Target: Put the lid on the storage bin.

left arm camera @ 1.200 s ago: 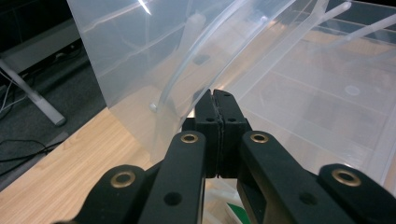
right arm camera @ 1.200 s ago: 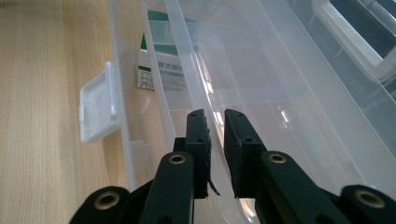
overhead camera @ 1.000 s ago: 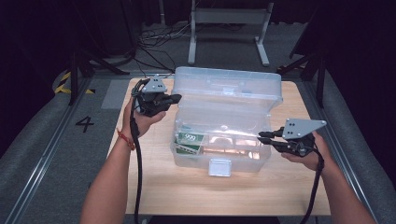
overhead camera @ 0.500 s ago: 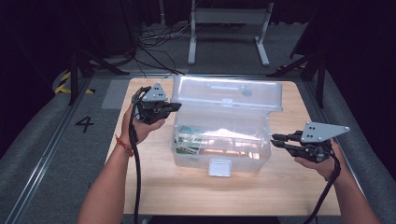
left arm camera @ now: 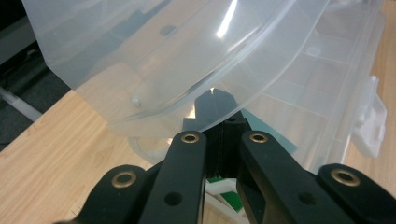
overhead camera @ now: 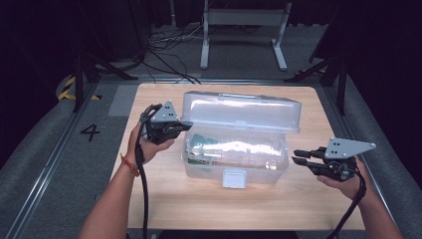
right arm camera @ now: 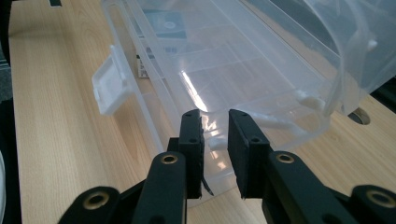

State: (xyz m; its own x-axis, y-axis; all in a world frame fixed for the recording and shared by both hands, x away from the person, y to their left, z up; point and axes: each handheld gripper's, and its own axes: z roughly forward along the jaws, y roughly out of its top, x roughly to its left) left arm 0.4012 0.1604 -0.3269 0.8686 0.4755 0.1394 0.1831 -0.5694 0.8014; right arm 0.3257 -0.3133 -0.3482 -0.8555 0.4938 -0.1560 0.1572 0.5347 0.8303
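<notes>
A clear plastic box point(overhead camera: 234, 160) stands mid-table, its white latch point(overhead camera: 235, 178) facing me. Its clear lid point(overhead camera: 244, 112) hangs half lowered over it. My left gripper point(overhead camera: 181, 127) is shut on the lid's left edge; in the left gripper view the rim of the lid point(left arm camera: 163, 60) is pinched between the closed jaws of the left gripper point(left arm camera: 219, 135). My right gripper point(overhead camera: 297, 157) hovers just off the box's right end. Its jaws have just been opening, with nothing between them; the right gripper point(right arm camera: 215, 121) points at the box wall point(right arm camera: 224, 60). Green-labelled packets point(overhead camera: 199, 144) lie inside.
The wooden table point(overhead camera: 164, 199) has bare room in front of the box and on both sides. A metal stand point(overhead camera: 244, 30) and cables point(overhead camera: 164, 45) sit on the floor behind the table. Each gripper trails a black cable toward me.
The lid has swung down from nearly upright toward the box, and my left gripper came down with it. My right gripper drew back to the right, away from the box's end.
</notes>
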